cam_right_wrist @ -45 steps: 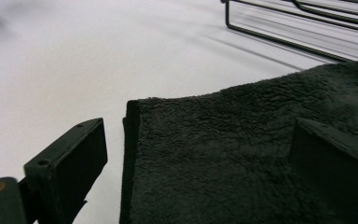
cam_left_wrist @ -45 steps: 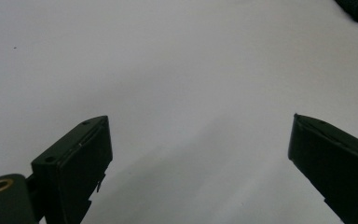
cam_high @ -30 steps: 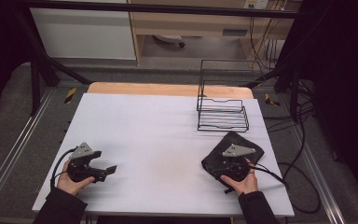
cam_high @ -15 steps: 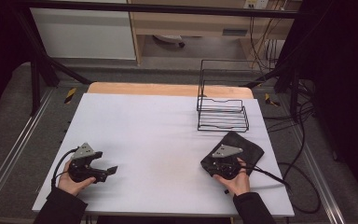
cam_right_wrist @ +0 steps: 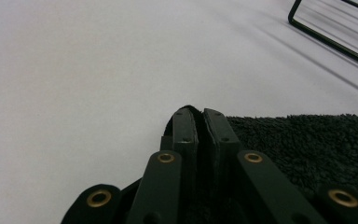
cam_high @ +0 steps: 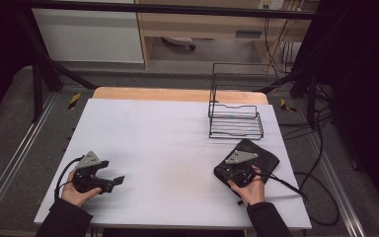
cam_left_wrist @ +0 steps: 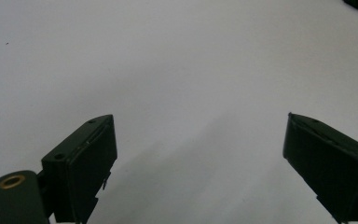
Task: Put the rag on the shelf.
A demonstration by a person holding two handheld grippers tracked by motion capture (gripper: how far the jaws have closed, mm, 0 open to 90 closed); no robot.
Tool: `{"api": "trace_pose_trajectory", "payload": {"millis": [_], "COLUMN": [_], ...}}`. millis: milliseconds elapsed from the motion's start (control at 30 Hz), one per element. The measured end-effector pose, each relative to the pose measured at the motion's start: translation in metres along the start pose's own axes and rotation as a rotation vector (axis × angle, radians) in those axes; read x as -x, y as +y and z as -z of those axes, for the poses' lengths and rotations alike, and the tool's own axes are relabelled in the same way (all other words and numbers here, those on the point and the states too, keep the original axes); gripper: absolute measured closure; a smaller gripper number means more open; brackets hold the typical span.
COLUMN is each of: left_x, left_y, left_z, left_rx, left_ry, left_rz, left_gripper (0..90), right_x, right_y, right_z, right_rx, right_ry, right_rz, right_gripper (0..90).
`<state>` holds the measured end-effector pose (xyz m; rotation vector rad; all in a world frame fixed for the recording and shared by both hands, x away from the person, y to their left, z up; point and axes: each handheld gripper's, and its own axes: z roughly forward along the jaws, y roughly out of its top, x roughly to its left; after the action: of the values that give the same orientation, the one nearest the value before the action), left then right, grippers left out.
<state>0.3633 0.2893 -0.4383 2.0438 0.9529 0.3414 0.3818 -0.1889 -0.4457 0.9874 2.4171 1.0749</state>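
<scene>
Cloth: a dark towel (cam_high: pixel 259 157) is laid at the table's (cam_high: pixel 168 133) right edge, just in front of the wire rack (cam_high: pixel 236 121).
Right gripper (cam_right_wrist: pixel 196 112): jaws have just been closing — now pinched on the towel's edge.
Left gripper (cam_left_wrist: pixel 200 154): held wide open, nothing in it.
Risk: thin bite — the edge could get pulled out if yanked.

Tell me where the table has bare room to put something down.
Most of the white table is bare: the whole stretch between the left tool and the dark cloth, and the far left up to the wooden edge. It is crowded at the right, where the wire rack stands just behind the cloth pinched by the right tool.
</scene>
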Motion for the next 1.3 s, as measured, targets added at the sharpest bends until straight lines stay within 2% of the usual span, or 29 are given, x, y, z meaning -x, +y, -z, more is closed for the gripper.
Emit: {"api": "trace_pose_trajectory", "payload": {"millis": [233, 367, 600, 867, 1133, 1300], "left_x": [0.0, 0.0, 0.0, 0.0, 0.0, 0.0], "left_y": [0.0, 0.0, 0.0, 0.0, 0.0, 0.0], "left_z": [0.0, 0.0, 0.0, 0.0, 0.0, 0.0], "left_rx": [0.0, -0.001, 0.001, 0.0, 0.0, 0.001], "left_ry": [0.001, 0.001, 0.001, 0.0, 0.001, 0.003], "left_rz": [0.001, 0.001, 0.003, 0.002, 0.003, 0.006], "left_gripper": [9.6, 9.7, 9.7, 9.7, 9.7, 9.8], "right_x": [-0.001, -0.001, -0.011, -0.021, -0.04, -0.059], "right_y": [0.003, 0.004, 0.009, 0.014, 0.025, 0.033], "right_z": [0.009, 0.014, 0.017, 0.016, 0.008, -0.004], "right_rx": [0.053, 0.083, 0.093, 0.103, 0.111, 0.097], "right_ry": [0.018, 0.025, 0.065, 0.112, 0.169, 0.215], "right_rz": [-0.02, -0.012, 0.013, 0.016, 0.041, 0.057], "right_gripper": [85.1, 85.2, 85.2, 85.2, 85.2, 85.2]}}
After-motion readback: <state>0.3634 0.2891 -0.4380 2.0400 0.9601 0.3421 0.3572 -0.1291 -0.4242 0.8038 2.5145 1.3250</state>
